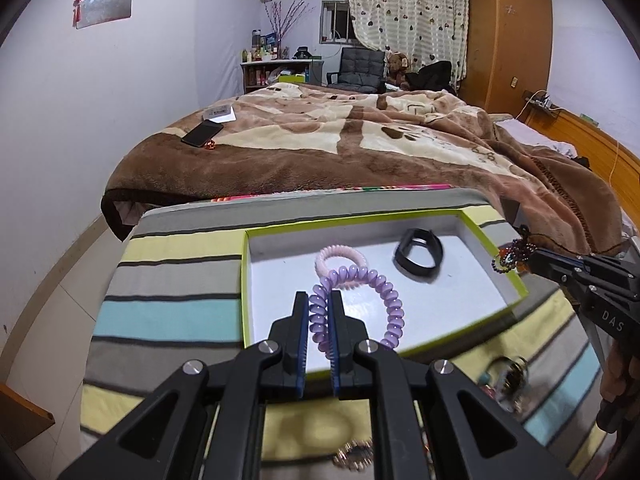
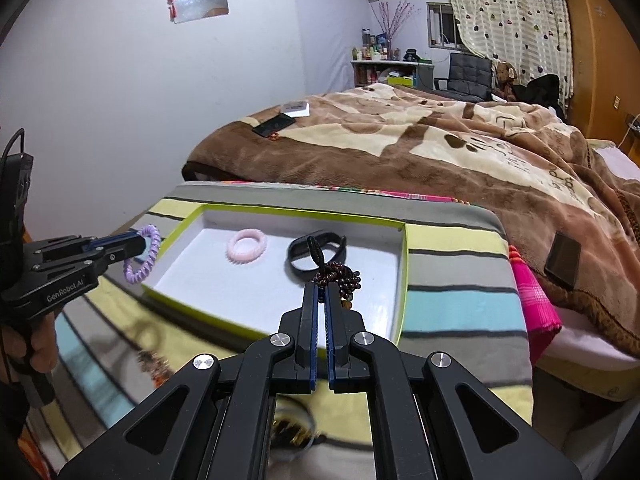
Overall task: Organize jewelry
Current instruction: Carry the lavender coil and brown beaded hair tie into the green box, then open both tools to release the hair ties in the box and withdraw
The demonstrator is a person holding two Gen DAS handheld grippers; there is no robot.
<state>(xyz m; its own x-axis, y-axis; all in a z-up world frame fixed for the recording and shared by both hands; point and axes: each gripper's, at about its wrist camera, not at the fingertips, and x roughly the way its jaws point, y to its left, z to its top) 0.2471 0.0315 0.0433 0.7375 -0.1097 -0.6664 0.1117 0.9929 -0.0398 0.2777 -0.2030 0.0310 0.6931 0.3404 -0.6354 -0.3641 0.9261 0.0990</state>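
2 pieces hang over the tray (image 1: 516, 280) for sorting: the left gripper (image 1: 319, 300) pinches a purple coil bracelet (image 1: 384, 292), the right gripper (image 2: 321, 292) clamps a dark bead bracelet (image 2: 342, 278).

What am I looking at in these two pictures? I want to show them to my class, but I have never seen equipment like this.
There is no robot here. A person holds a black hand tool in each hand, and each tool ends in two fingers that pinch like tongs. A wide-angle camera sits on each tool and looks forward along its fingers, so one picture comes from the left tool and the other from the right.

The left gripper is shut on a purple spiral hair tie. The right gripper is shut on a dark red bead bracelet.

Both hang over a shallow white tray with a green rim, which rests on a striped cloth beside a bed. In the tray lie a pink spiral hair tie and a black band. Blurred trinkets lie on the cloth nearer the cameras.
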